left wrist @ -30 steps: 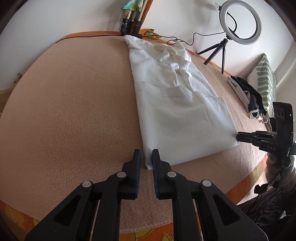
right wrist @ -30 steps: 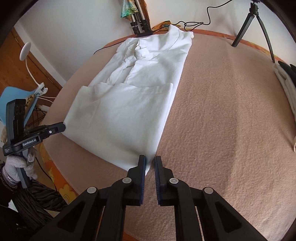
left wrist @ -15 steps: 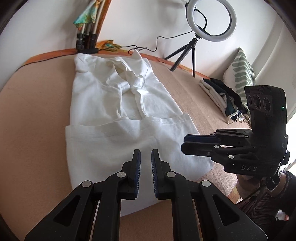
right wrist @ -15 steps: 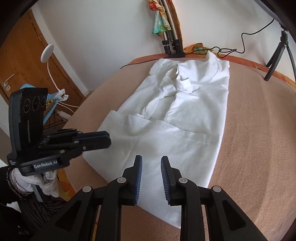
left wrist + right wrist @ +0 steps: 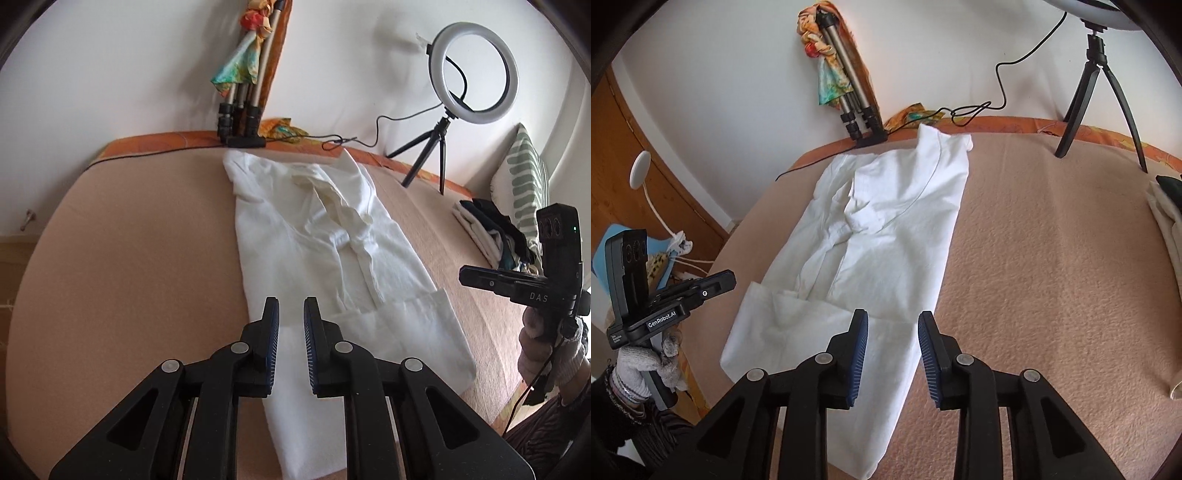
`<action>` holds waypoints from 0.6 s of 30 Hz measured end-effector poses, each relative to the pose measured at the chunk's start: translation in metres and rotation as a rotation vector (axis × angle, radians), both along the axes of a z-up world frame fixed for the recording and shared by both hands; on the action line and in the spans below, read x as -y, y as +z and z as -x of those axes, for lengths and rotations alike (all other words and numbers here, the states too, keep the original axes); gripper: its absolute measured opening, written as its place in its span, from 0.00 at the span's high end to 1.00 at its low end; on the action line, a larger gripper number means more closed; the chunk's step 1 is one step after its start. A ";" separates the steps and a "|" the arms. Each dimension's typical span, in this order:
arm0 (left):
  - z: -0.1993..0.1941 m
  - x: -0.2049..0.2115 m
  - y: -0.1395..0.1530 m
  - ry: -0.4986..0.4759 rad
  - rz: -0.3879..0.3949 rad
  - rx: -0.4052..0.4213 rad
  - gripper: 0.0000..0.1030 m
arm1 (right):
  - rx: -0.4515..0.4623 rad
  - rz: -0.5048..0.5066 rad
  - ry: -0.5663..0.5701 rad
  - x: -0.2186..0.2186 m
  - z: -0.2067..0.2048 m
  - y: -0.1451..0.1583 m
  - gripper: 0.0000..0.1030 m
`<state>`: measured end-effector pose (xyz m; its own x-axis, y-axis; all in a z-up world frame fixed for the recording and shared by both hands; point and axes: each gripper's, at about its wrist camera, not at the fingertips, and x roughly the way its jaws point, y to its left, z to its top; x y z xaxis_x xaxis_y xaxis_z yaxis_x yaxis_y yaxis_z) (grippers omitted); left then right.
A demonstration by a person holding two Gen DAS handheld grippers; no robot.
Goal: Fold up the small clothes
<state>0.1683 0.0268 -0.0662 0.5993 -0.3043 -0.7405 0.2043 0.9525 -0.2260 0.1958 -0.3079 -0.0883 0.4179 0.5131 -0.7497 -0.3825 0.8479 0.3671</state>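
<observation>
Over the near end of the bed, both claws hover above the white shirt, which lies flat lengthwise with its hem folded up. Left claw is narrowly parted, right claw wider; both hold nothing.

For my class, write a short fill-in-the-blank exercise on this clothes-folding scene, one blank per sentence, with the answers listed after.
1. The shirt on the bed is ____ in colour.
2. Both the left gripper and the right gripper hold ____.
3. The ring light stands on a small ____.
4. The pillow has green and ____ stripes.

Answers: white; nothing; tripod; white
</observation>
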 end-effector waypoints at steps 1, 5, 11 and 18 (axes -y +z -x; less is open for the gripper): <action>-0.008 -0.004 0.004 0.008 -0.002 0.006 0.88 | 0.007 -0.005 -0.008 0.003 -0.005 0.003 0.69; -0.044 -0.016 0.009 0.014 -0.013 0.015 0.82 | 0.016 -0.005 -0.009 0.008 -0.034 0.007 0.67; -0.097 -0.029 -0.003 0.015 0.021 -0.002 0.60 | 0.015 -0.045 -0.002 0.013 -0.099 0.006 0.59; -0.159 -0.042 -0.031 0.015 0.117 -0.056 0.59 | -0.067 -0.177 -0.046 0.017 -0.186 -0.021 0.56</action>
